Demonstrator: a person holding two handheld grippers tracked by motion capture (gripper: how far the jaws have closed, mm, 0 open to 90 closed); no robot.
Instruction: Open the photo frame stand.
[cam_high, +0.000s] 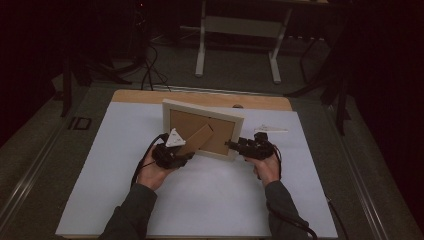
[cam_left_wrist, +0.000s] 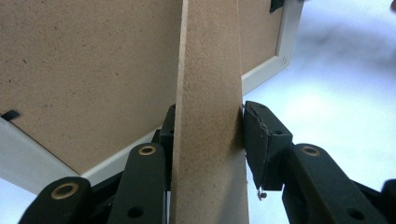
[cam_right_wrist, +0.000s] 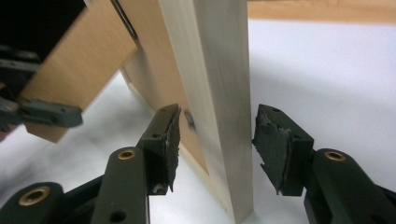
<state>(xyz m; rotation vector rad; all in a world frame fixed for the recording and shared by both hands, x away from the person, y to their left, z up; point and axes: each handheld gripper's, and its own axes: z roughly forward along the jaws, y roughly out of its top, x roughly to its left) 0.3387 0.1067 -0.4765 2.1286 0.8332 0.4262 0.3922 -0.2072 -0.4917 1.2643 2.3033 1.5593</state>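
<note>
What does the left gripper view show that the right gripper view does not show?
Left gripper view: the left tongs are shut on the brown stand leg, in front of the frame's brown backing board.

Right gripper view: the right tongs stand open around the frame's pale wooden side edge, with gaps at both pads; a wood strip lies at the table's far edge.

Both: the photo frame, its stand leg and the white table surface.

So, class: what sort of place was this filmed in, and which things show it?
Probably a lab or workshop set up for recording, not a home: a white work board on a bare table, trailing floor cables, and a metal-legged bench in the dark behind.
</note>
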